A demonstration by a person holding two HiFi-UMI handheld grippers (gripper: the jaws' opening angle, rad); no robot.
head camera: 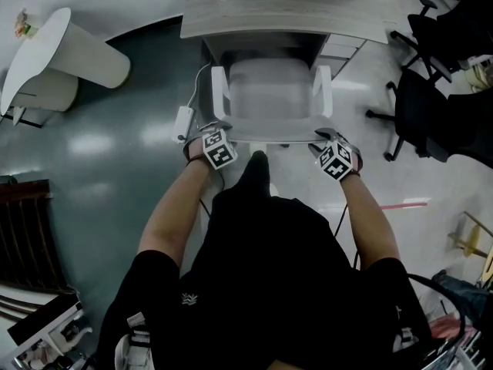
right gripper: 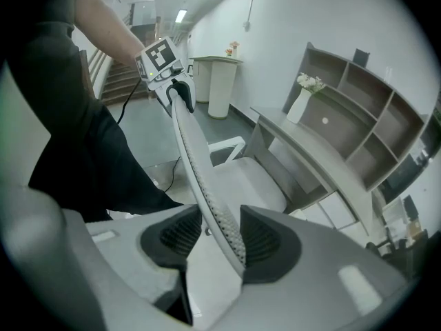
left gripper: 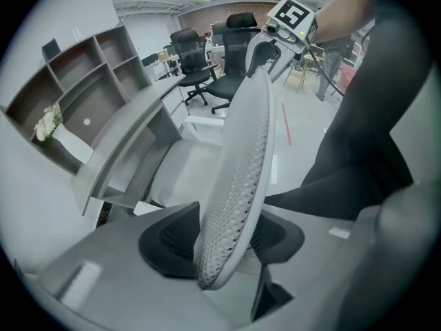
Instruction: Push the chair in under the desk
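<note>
Head view
- Chair: the white office chair [head camera: 271, 99] is standing square to the desk [head camera: 285, 18]. Its seat front is sitting just short of the desk's edge, so most of the push is still waiting for you.
- Backrest: the backrest [head camera: 269, 139] is facing you, and that is letting a straight forward shove carry the seat into the opening.
- Left gripper: you are holding the left gripper [head camera: 218, 146] on the backrest's left top corner.
- Right gripper: you are holding the right gripper [head camera: 337, 159] on the opposite corner. With one grip at each end, the force is probably landing evenly and the chair is less likely to swivel.
- Armrests: the armrests [head camera: 218, 91] are lining up inside the opening. The right one is running near the drawer unit [head camera: 339, 52], which is likely the spot to watch.

Left gripper view
- Jaws: they are pinching the mesh rim of the backrest, which is reaching deep between the black pads [left gripper: 169, 243] and covering both inner edges.
- Ahead: the desk's shelf unit [left gripper: 89, 95] and a vase of white flowers [left gripper: 48, 124] are showing beyond the seat.

Right gripper view
- Jaws: they are drawn partly in and gripping the same rim. It is crossing aslant, pressing the pad [right gripper: 265, 243] on the desk side and running close by the other.
- Ahead: the seat is lying just beside the desk's front edge.
</note>
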